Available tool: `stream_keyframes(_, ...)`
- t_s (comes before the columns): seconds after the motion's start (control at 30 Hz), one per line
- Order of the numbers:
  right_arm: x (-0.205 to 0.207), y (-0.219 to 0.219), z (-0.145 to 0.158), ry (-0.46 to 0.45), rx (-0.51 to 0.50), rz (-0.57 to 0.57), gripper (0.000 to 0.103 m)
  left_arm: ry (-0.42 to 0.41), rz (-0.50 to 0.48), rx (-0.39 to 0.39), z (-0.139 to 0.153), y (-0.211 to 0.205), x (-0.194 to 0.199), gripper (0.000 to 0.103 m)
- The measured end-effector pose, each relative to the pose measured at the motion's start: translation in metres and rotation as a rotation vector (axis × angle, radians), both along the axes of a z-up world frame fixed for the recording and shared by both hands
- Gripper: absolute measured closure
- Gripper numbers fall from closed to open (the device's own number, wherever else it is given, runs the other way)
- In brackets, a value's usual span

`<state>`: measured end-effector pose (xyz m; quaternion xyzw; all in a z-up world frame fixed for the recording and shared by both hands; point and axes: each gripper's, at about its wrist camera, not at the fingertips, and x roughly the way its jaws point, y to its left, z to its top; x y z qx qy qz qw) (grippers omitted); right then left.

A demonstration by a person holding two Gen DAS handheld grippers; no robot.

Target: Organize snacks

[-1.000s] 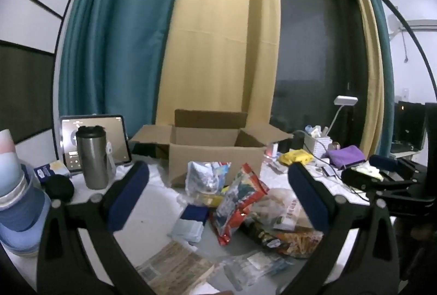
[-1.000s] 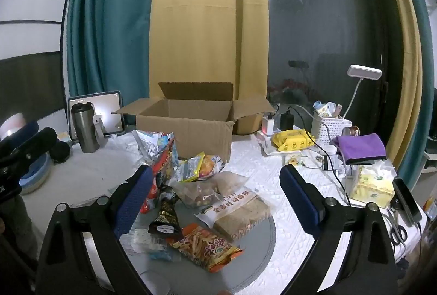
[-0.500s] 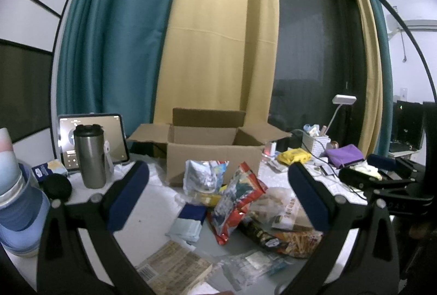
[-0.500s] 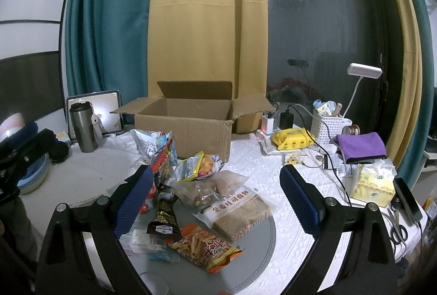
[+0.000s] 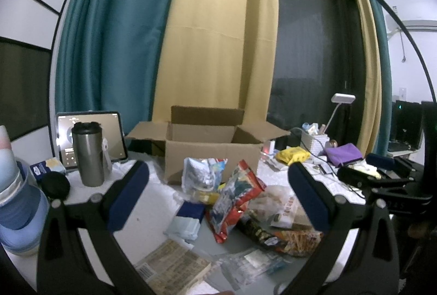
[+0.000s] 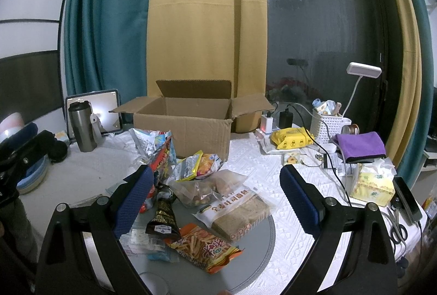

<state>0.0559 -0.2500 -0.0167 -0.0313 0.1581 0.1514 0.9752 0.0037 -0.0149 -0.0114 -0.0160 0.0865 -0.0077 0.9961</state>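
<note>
An open cardboard box (image 5: 210, 150) (image 6: 188, 128) stands at the back of the table, flaps spread. A heap of snack bags lies in front of it: a red bag (image 5: 235, 199), a silver-blue bag (image 5: 202, 174), a clear bread pack (image 6: 237, 210), an orange fries bag (image 6: 204, 245), a black sachet (image 6: 164, 218), a yellow-orange bag (image 6: 199, 163). My left gripper (image 5: 218, 199) is open and empty above the heap's left side. My right gripper (image 6: 217, 202) is open and empty above the heap's right side.
A steel tumbler (image 5: 87, 155) and a tablet (image 5: 114, 136) stand at the left. At the right are a white basket (image 6: 327, 122), a desk lamp (image 6: 363, 70), a yellow wipes pack (image 6: 292, 139), a purple cloth (image 6: 360, 144), a tissue pack (image 6: 374, 183) and cables.
Both views have shifted slightly; the box and snacks sit a little lower left in the left wrist view. Both grippers stay open. No snack has moved.
</note>
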Motion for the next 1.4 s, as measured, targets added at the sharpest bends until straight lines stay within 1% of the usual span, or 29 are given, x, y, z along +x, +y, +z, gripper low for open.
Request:
stream_keyframes(0.03, 0.001, -0.001, -0.001, 0.002, 0.0, -0.001, 0.007, 0.016, -0.002, -0.022, -0.002, 0.002, -0.001, 0.001)
stream_keyframes(0.2, 0.003, -0.005, -0.01, 0.006, -0.002, -0.005, 0.007, 0.076, -0.002, 0.025, -0.004, 0.002, 0.001, 0.001)
stream_keyframes(0.37, 0.005, -0.003, -0.011, 0.019, -0.006, -0.007, 0.007, 0.092, 0.0, 0.044, -0.007, 0.003, 0.004, 0.001)
stream_keyframes(0.47, 0.007, -0.002, -0.013, 0.034, -0.012, -0.009, 0.007, 0.107, 0.003, 0.07, -0.012, 0.006, 0.01, 0.001)
stream_keyframes(0.6, 0.016, -0.003, -0.022, 0.066, -0.027, -0.022, 0.007, 0.202, 0.001, 0.086, -0.03, 0.011, 0.022, 0.001)
stream_keyframes(0.63, 0.019, -0.003, -0.024, 0.077, -0.035, -0.027, 0.007, 0.233, 0.002, 0.088, -0.036, 0.013, 0.025, 0.001)
stream_keyframes(0.67, 0.023, -0.005, -0.03, 0.093, -0.044, -0.035, 0.007, 0.239, 0.006, 0.091, -0.042, 0.014, 0.029, 0.001)
stream_keyframes(0.7, 0.025, -0.007, -0.036, 0.111, -0.052, -0.042, 0.007, 0.263, 0.012, 0.093, -0.049, 0.017, 0.031, 0.001)
stream_keyframes(0.77, 0.03, -0.009, -0.045, 0.137, -0.061, -0.053, 0.007, 0.276, 0.023, 0.095, -0.063, 0.022, 0.037, 0.001)
stream_keyframes(0.83, 0.035, -0.012, -0.053, 0.168, -0.067, -0.063, 0.007, 0.287, 0.039, 0.122, -0.075, 0.028, 0.043, 0.001)
stream_keyframes(0.93, 0.041, -0.016, -0.069, 0.219, -0.075, -0.078, 0.007, 0.342, 0.058, 0.163, -0.092, 0.038, 0.052, 0.001)
stream_keyframes(0.97, 0.043, -0.015, -0.071, 0.231, -0.076, -0.079, 0.007, 0.347, 0.062, 0.178, -0.096, 0.043, 0.056, 0.001)
stream_keyframes(1.1, 0.053, -0.016, -0.088, 0.299, -0.074, -0.067, 0.007, 0.443, 0.083, 0.223, -0.113, 0.054, 0.067, 0.001)
stream_keyframes(1.23, 0.062, -0.014, -0.103, 0.367, -0.065, -0.036, 0.007, 0.504, 0.072, 0.216, -0.121, 0.062, 0.071, 0.001)
stream_keyframes(1.27, 0.063, -0.013, -0.106, 0.38, -0.06, -0.023, 0.007, 0.519, 0.064, 0.225, -0.125, 0.063, 0.073, 0.001)
stream_keyframes(1.4, 0.072, -0.003, -0.118, 0.442, -0.052, 0.034, 0.007, 0.546, 0.036, 0.177, -0.126, 0.067, 0.076, 0.001)
